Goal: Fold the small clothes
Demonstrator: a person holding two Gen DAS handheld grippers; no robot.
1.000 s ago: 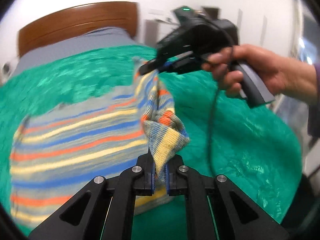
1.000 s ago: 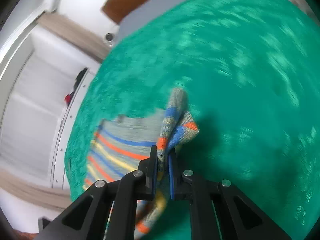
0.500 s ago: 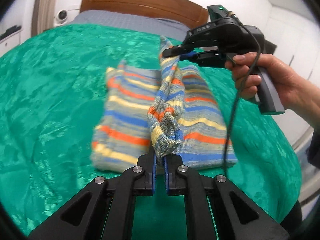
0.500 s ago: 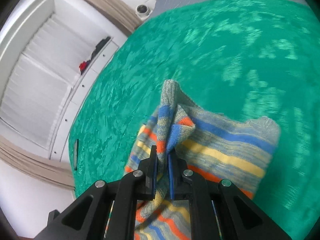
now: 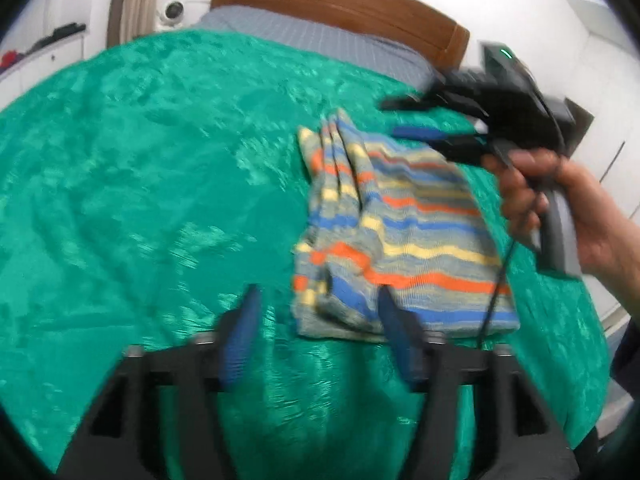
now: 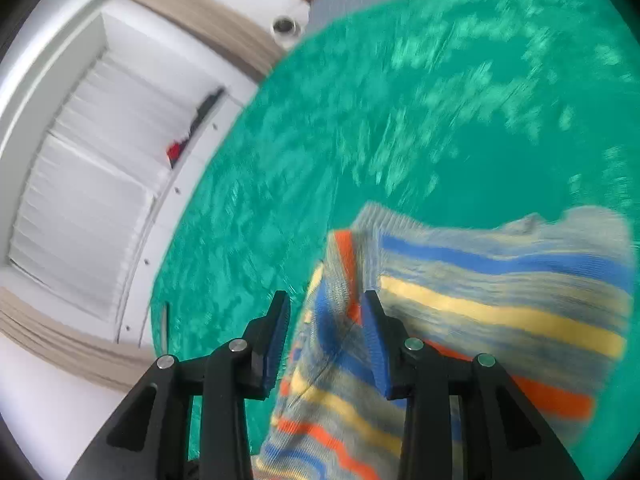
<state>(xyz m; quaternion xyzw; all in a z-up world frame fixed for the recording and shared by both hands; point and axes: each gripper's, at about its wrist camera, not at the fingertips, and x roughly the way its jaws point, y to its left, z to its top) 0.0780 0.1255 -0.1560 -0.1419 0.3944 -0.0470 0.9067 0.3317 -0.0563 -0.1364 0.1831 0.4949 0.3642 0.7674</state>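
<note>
Striped knit garment (image 5: 400, 236) lay folded on the green bedspread (image 5: 140, 200), towards the right half of the bed in the left wrist view, with grey, blue, yellow and orange bands running across it and a bunched ridge of fabric along its left edge. Left tool (image 5: 320, 332) stood with its blue-padded fingers (image 5: 242, 336) spread wide, gripping nothing; the near left corner of the garment showed between them, though whether the pads touched the cloth could not be told through the blur. Right tool (image 6: 324, 340) was likewise parted, its blue pads either side of a raised fold of the same garment (image 6: 500, 304) without closing on it. In the left wrist view that right tool (image 5: 420, 120) hung above the far right corner of the garment, held by a bare hand (image 5: 560, 200), a black cable (image 5: 498, 280) trailing down from it over the cloth. Behind the bed were a wooden headboard (image 5: 340, 4), a grey pillow area (image 5: 312, 36) and white walls
</note>
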